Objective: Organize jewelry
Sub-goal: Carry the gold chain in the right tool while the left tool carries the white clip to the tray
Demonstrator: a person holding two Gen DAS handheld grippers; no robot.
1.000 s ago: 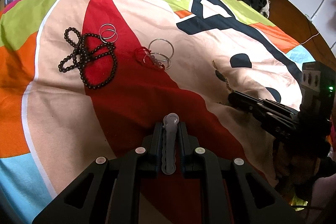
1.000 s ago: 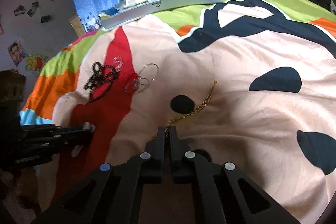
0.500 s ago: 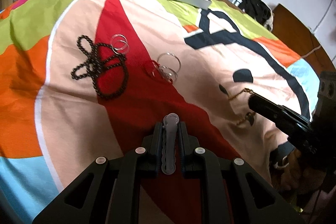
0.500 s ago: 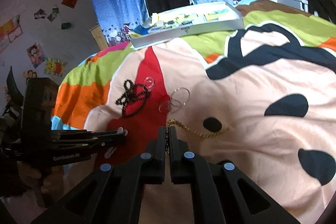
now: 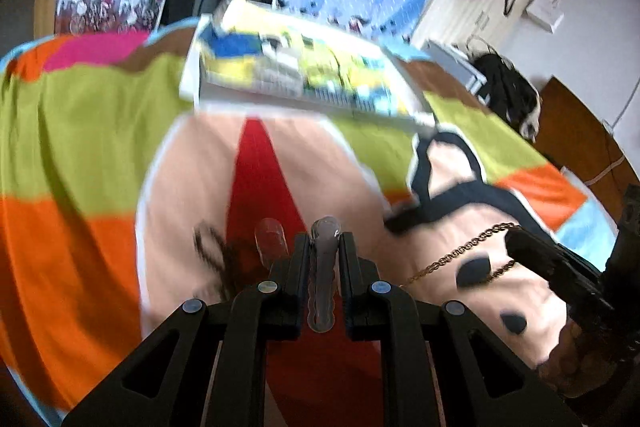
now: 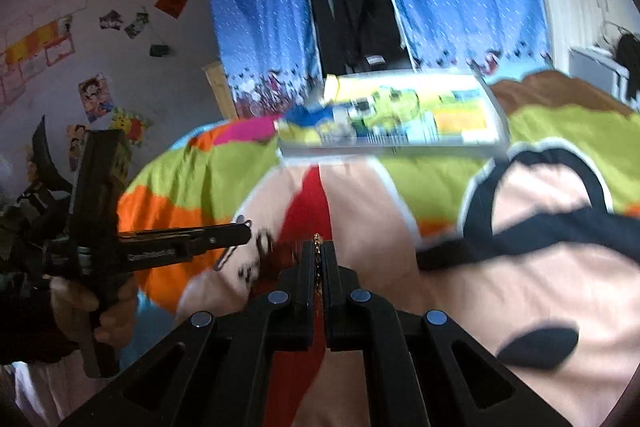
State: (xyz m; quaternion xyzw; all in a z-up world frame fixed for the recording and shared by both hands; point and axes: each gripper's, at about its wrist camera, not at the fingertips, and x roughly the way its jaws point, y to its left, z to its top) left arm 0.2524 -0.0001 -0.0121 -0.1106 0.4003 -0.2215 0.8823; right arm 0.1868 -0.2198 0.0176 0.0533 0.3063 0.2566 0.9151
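Both grippers had come up off the bedspread (image 5: pixel 80 131) since half a second earlier; the gold chain (image 5: pixel 460 255) that had lain on the fabric now hung from the right gripper (image 6: pixel 318 259), fingers pinched tight on it with a few links poking out at the tip; the left gripper (image 5: pixel 325 251) was clamped on a clear hair clip (image 5: pixel 322 275), long axis pointing straight forward along the fingers; in the left view the chain trailed left and downward from the right gripper's tip; white lettering on the left gripper's side was too blurred to read; the black bead string (image 5: pixel 220 259) was just a smear, half hidden behind the fingers; the tray (image 6: pixel 400 123) at the far edge was blurred too.
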